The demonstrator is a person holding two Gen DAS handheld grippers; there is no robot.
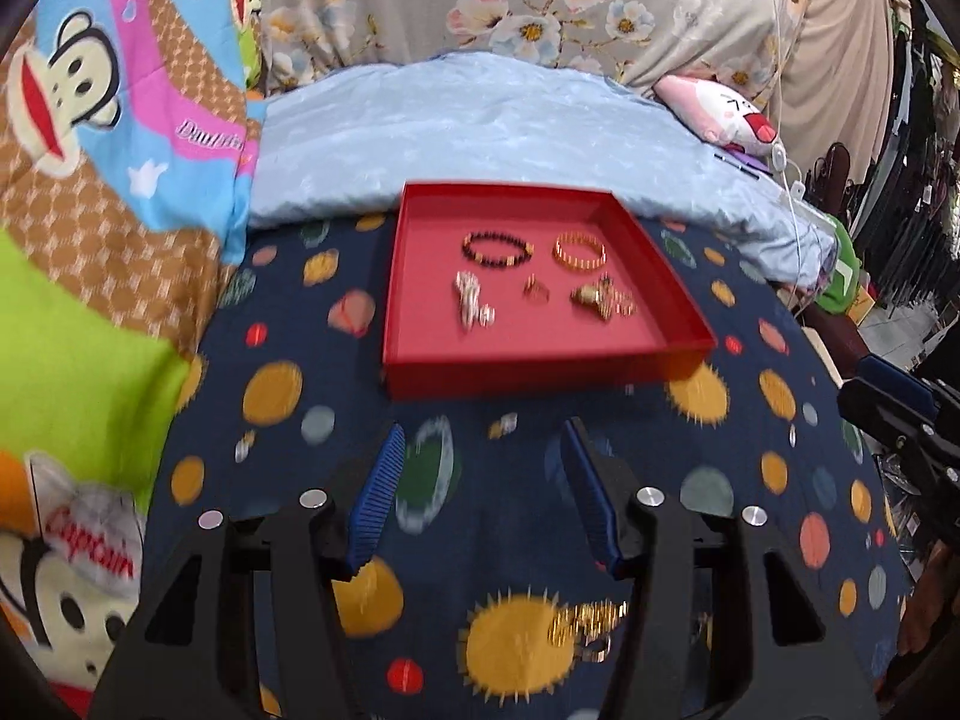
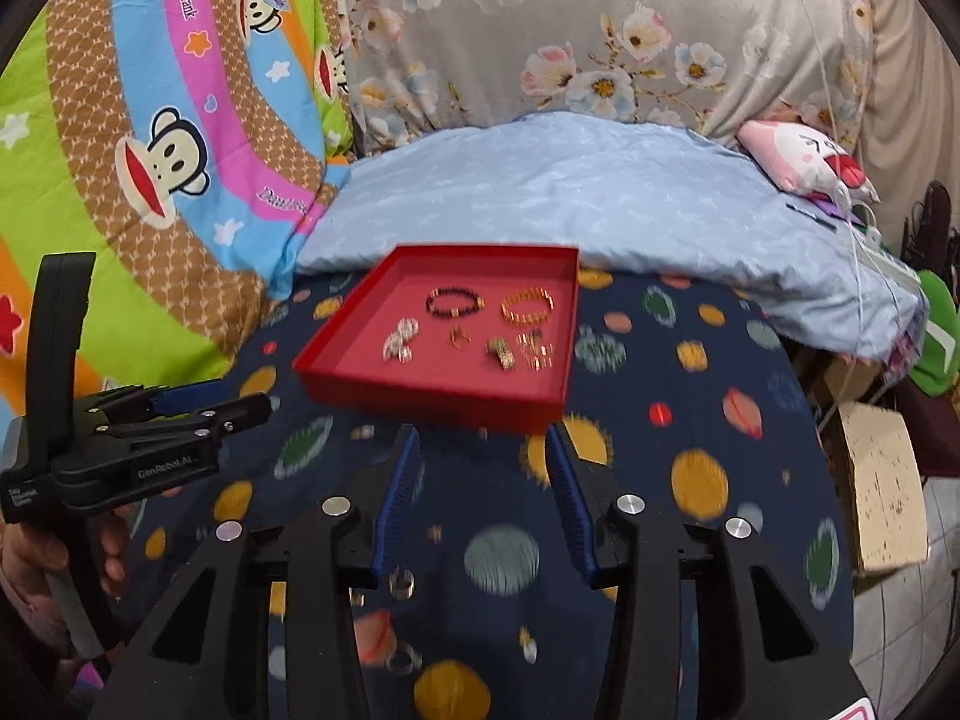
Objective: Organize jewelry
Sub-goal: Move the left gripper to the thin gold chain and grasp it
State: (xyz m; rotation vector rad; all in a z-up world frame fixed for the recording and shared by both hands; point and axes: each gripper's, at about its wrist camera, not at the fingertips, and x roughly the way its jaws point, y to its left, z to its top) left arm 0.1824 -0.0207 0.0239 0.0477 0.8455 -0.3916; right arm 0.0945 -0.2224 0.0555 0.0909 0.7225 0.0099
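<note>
Red card is forming the shallow tray [image 1: 543, 369] that is sitting at twelve o'clock from both claws, on a navy cloth [image 1: 480, 438] printed with planets. Going across it from nine o'clock to three o'clock in the left wrist view: a silvery cluster [image 1: 471, 303] is lying nearest the left wall, a dark bead bracelet [image 1: 497, 247] is resting at about eleven o'clock of the tray floor, a small ring [image 1: 536, 291] is sitting near the centre, a gold bracelet [image 1: 578, 252] is lying at one o'clock, and a gold heap [image 1: 603, 299] is filling the three o'clock side.

That much is looking sorted. Loose pieces are waiting on the cloth: a gold chain [image 1: 591, 621] is lying at five o'clock beneath the left claw [image 1: 480, 498], and small rings [image 2: 401, 585] are lying scattered at six o'clock under the right claw [image 2: 483, 501]. I judge the task well past halfway, with these strays left to gather.

Both claws are standing open with nothing between the blue pads [image 1: 378, 495], hovering over the cloth short of the tray.

Bedding is serving as the work surface, not a desk: a cartoon monkey quilt [image 1: 90, 120] is bunching at nine o'clock, a pale blue pillow [image 1: 480, 126] is lying behind the tray, floral fabric [image 1: 540, 0] is rising at twelve o'clock, and a pink plush toy [image 1: 726, 111] is sitting at two o'clock.
</note>
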